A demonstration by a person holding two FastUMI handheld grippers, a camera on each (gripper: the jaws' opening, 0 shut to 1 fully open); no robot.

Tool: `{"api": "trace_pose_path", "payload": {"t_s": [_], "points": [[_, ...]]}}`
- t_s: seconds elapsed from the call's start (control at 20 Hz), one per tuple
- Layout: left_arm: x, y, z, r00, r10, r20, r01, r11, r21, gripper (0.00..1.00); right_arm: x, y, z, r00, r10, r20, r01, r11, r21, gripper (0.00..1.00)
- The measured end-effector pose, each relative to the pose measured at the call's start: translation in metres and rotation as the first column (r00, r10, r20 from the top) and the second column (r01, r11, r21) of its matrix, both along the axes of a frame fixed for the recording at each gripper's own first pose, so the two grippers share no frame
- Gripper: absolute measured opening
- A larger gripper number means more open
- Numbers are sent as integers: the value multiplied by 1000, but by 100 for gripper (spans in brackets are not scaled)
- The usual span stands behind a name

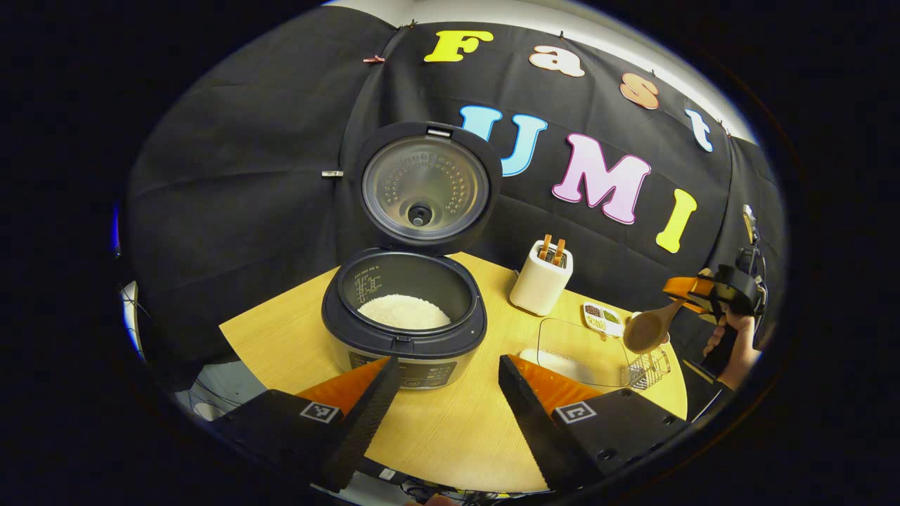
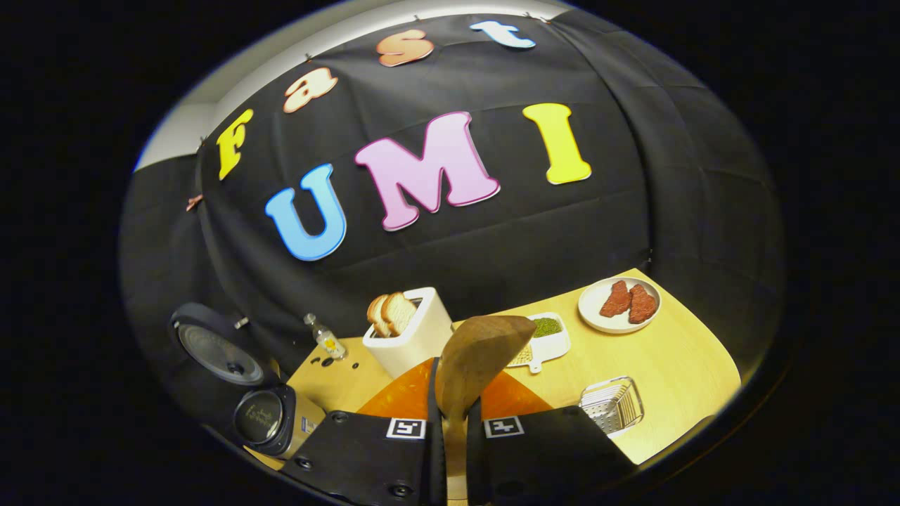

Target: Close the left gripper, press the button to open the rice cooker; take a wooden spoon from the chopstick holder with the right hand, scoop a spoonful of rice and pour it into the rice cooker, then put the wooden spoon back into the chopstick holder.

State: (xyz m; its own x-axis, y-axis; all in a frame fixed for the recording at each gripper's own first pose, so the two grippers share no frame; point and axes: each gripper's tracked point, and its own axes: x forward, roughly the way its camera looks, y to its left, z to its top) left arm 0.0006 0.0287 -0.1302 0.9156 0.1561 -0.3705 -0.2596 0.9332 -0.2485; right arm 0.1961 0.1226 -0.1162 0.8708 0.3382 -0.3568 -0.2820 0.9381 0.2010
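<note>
Rice cooker (image 1: 404,316): lid raised, rice inside, just ahead of the left gripper (image 1: 443,393), whose fingers stand spread. Chopstick holder (image 2: 411,339): just beyond the right gripper (image 2: 450,414). Wooden spoon (image 2: 478,358): handle pinched between the right gripper's fingers, bowl up.

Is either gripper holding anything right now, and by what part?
The right gripper is shut on the wooden spoon, gripping its handle just below the bowl, which stands up between the fingers. The left gripper is open and holds nothing.
</note>
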Motion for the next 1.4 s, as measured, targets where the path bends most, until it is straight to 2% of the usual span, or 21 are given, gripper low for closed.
{"api": "trace_pose_path", "payload": {"t_s": [0.25,0.5,0.6,0.85,1.2,1.4], "points": [[3,16,-23,999,-21,-31,21,1000,-6,95,-6,23,-60,999,38,-14,-40,991,-128,16],[12,32,-43,999,4,-49,-4,1000,-15,95,4,12,-99,1000,12,6,-10,967,-253,15],[16,33,-48,999,11,-47,-13,999,-44,95,-1,9,-120,1000,7,-27,-15,959,-285,16],[18,36,-61,998,18,-62,-23,997,-70,95,-17,24,-128,1000,1,-30,-9,961,-278,16],[9,40,-67,997,25,-73,-34,991,-129,95,-55,92,-138,987,121,-101,-142,964,-226,16],[5,47,-70,996,49,-74,-59,988,-140,95,-64,117,-145,980,108,-169,-136,978,-160,16]]}}
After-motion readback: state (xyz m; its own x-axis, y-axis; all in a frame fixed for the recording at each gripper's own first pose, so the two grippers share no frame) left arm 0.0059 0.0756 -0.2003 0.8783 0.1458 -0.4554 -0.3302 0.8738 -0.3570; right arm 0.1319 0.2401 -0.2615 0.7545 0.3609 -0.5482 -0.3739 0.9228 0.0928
